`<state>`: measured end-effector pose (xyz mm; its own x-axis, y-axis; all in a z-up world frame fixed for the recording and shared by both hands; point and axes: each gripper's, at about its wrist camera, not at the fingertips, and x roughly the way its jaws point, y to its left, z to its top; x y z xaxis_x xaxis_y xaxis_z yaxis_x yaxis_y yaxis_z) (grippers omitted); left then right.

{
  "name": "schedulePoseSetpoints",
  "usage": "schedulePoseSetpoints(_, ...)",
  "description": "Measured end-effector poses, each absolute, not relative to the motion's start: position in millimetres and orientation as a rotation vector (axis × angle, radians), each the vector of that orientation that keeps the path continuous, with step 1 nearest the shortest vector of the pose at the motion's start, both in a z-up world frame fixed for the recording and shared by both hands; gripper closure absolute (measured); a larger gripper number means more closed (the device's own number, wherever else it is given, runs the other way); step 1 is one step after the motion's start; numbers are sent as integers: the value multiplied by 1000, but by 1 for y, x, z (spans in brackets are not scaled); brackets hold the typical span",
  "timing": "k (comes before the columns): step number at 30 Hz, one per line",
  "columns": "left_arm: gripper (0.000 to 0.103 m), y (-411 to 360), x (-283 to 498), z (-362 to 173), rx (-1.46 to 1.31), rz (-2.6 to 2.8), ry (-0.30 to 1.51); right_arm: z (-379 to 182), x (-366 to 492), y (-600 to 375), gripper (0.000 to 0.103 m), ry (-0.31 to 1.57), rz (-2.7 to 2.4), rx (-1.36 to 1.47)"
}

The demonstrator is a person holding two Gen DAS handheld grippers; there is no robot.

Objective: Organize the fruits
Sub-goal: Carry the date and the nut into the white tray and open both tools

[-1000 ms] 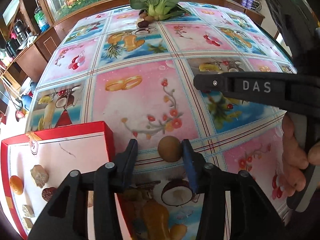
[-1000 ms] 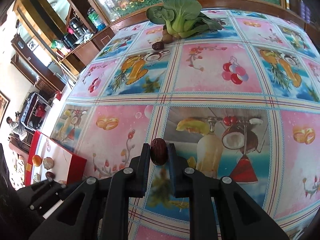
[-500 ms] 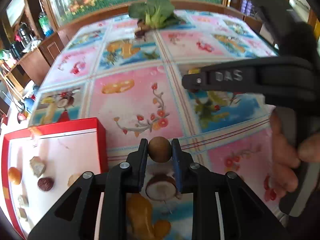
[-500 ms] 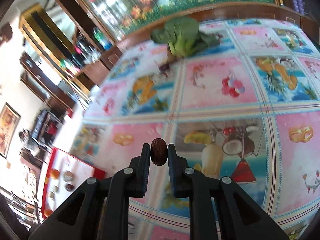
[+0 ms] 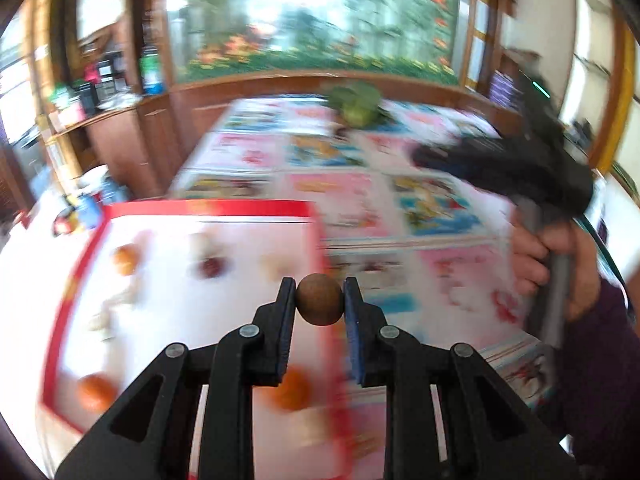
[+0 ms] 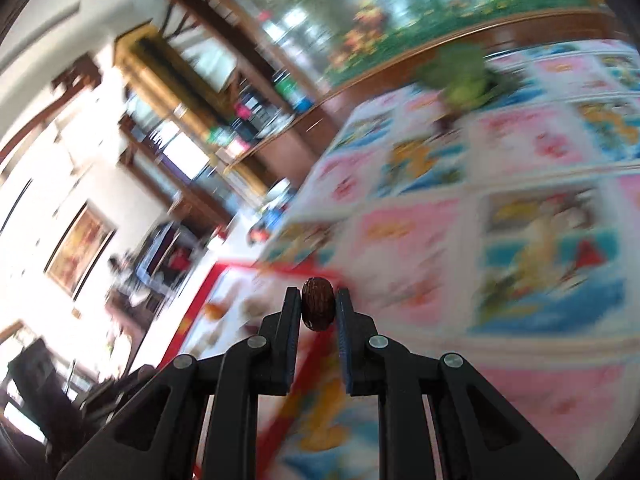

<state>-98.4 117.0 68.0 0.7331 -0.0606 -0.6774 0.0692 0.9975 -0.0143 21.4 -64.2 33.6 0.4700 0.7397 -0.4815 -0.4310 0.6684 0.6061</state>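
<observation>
The left gripper is clamped on a round brown longan, pinched between both fingertips and held in the air over the near right part of the red tray. The right gripper is closed tight on a dark red date, also lifted, with the tray's red corner just behind it. Blurred in the tray's white floor lie orange fruits, a dark red one and pale pieces. Beyond spreads the fruit-print tablecloth, with the right hand gripping its handle to the right. A leafy green sits at the far edge.
</observation>
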Motion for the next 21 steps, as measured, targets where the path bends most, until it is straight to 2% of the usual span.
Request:
schedulePoseSetpoints(8,77,199,-129,66,-65,119,705,44,-17,38,88,814,896,253)
schedulePoseSetpoints(21,77,219,-122,34,-95,136,762,5,-15,81,88,944,841,94)
